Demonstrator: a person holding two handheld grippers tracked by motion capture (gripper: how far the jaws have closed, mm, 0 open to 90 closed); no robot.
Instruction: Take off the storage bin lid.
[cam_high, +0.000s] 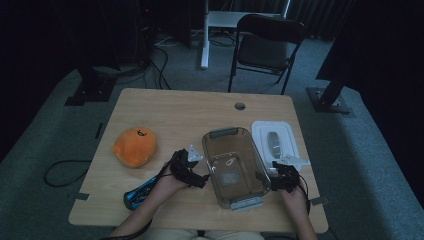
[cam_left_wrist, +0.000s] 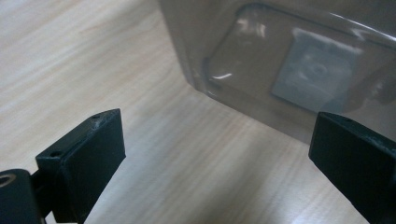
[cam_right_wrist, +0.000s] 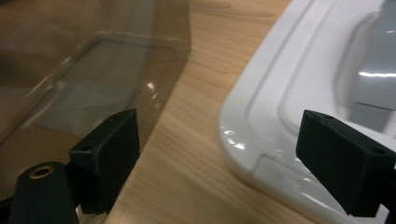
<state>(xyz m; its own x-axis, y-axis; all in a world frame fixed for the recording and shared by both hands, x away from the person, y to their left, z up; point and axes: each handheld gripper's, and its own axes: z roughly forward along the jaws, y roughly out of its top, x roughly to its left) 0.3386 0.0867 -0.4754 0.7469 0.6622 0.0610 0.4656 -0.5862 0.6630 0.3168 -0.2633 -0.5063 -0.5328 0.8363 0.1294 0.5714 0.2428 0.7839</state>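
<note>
— Black jaws rise from the bottom of the left gripper view, one at the lower left, one at the right edge, spread wide with bare wood between them. That's the left gripper (cam_left_wrist: 217, 149), and it grips nothing.

— What sits ahead of it?

— One corner of the clear container (cam_left_wrist: 299, 60), filling the upper right of that frame. The right-hand jaw stands just in front of its wall; I can't tell whether it touches.

— And from above?

— In the high view the clear container (cam_high: 235, 167) lies in the lower middle of the frame, long axis running slightly left of vertical, with a grey handle at each end. The left gripper (cam_high: 189, 167) sits just beside its left wall, and the right gripper (cam_high: 286, 176) just beside its lower right corner. A person's hands come up from the bottom edge behind each.

— How does the right one stand?

— Also wide apart and holding nothing. In the right gripper view, the right gripper (cam_right_wrist: 217, 161) has its left jaw over the container's (cam_right_wrist: 84, 79) edge and its right jaw over the white lid (cam_right_wrist: 299, 102), with a strip of table (cam_right_wrist: 196, 112) showing in the gap.

— Where is the lid in the high view?

— Right of centre, the white lid (cam_high: 272, 140) lies flat, next to the container's right side.

— Anything else on the table (cam_high: 175, 110)?

— An orange plush toy (cam_high: 135, 146) at the left, and a blue packet (cam_high: 140, 194) at the lower left, by the person's left forearm.
</note>
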